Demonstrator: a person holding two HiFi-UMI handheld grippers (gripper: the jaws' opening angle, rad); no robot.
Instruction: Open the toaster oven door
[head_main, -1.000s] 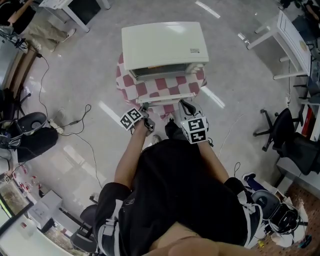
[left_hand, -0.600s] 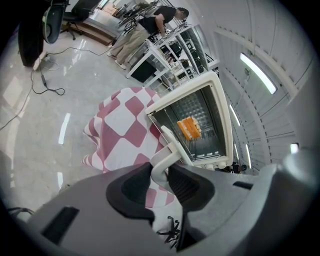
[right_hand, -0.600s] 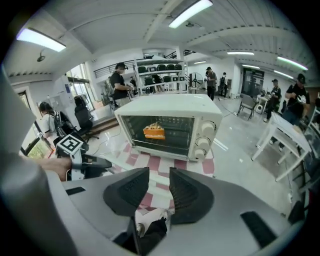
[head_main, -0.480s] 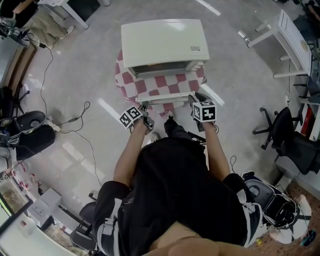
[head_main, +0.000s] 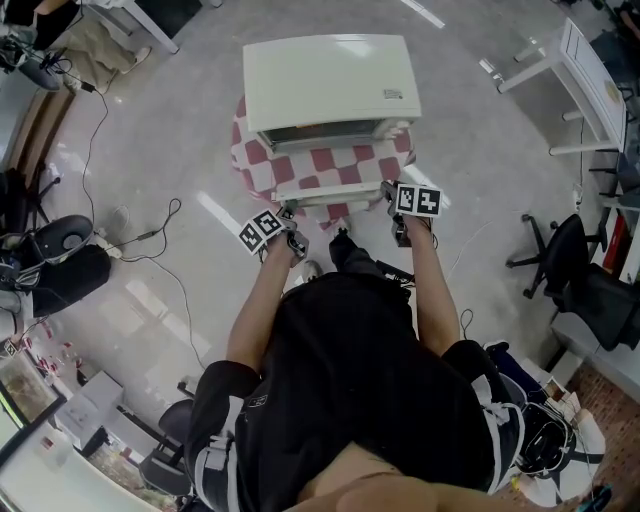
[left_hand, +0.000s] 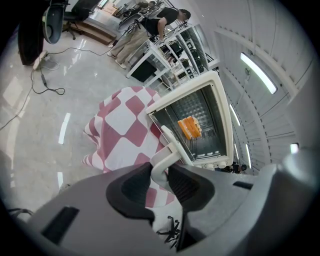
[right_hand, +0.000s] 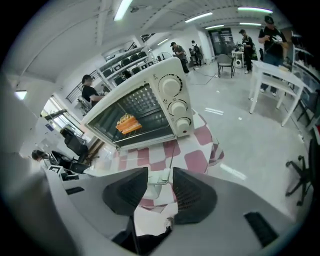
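The cream toaster oven (head_main: 330, 85) stands on a red-and-white checked cloth (head_main: 262, 165). Its glass door (head_main: 330, 180) lies folded down towards me. In the left gripper view, my left gripper (left_hand: 160, 177) is shut on the left end of the white door handle (left_hand: 167, 147). Orange food (left_hand: 189, 127) sits on the rack inside. My right gripper (right_hand: 160, 186) is at the handle's right end (right_hand: 159, 179). Its jaws are opening, with the handle between them and a little room on each side. The oven's knobs (right_hand: 177, 107) show beside the cavity.
A white table (head_main: 575, 85) stands at the right, with black office chairs (head_main: 585, 280) below it. Cables and dark bags (head_main: 60, 265) lie on the floor at the left. People stand at benches (right_hand: 272, 35) in the background.
My right gripper has moved forward and right from in front of my body to the handle's right end, and its jaws have opened. The left gripper has held its place on the handle.
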